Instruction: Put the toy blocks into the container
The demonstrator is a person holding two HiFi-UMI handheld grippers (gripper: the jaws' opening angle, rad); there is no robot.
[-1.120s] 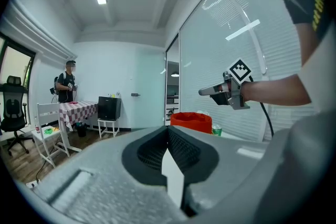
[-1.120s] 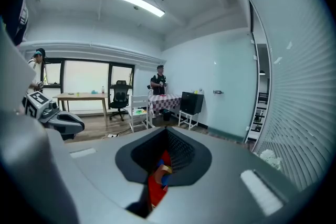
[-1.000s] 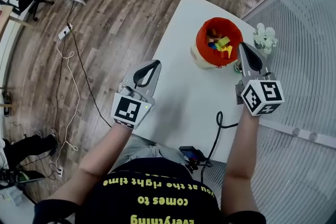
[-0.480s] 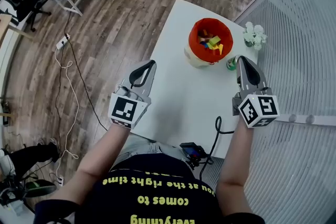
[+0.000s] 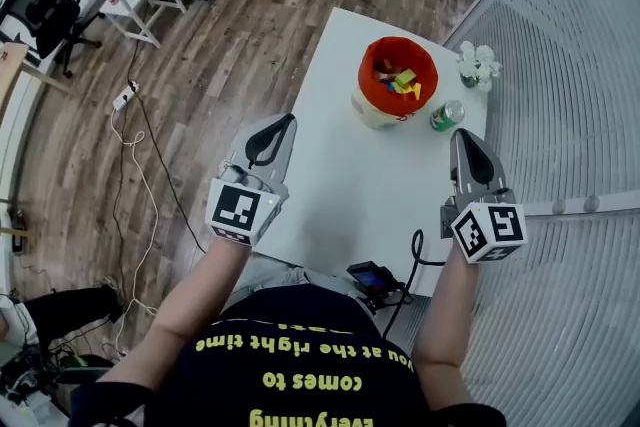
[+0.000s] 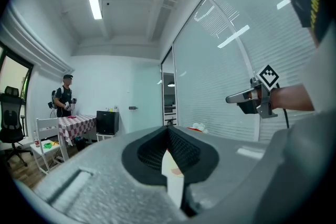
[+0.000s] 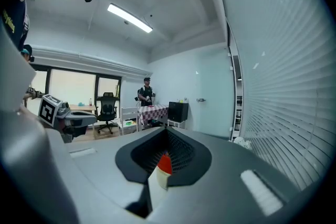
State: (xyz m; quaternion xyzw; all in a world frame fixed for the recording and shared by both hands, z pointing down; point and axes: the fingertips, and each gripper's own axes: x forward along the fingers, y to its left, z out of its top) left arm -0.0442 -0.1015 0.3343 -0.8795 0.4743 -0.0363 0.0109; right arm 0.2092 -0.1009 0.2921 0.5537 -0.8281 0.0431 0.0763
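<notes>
My white rectangular table point(image 5: 360, 175) carries a round plastic container point(image 5: 368, 111) that is red-orange at the rim and inside and cream on its outer wall. The toy blocks point(image 5: 402, 81) in it show yellow and green among other colours. Near it are a green can point(image 5: 446, 116) and a bunch of white flowers point(image 5: 476, 65). My left gripper point(image 5: 281, 128) and right gripper point(image 5: 465, 139) are grey with black pads, and each bears a cube of black-and-white square markers. The plank floor point(image 5: 230, 45) is brown wood-grain.

so you've got a smooth matt white table point(image 5: 350, 175), shiny orange plastic container point(image 5: 400, 42), glossy plastic toy blocks point(image 5: 402, 81), wood-plank floor point(image 5: 220, 55), and a shiny metal can point(image 5: 446, 115).
</notes>
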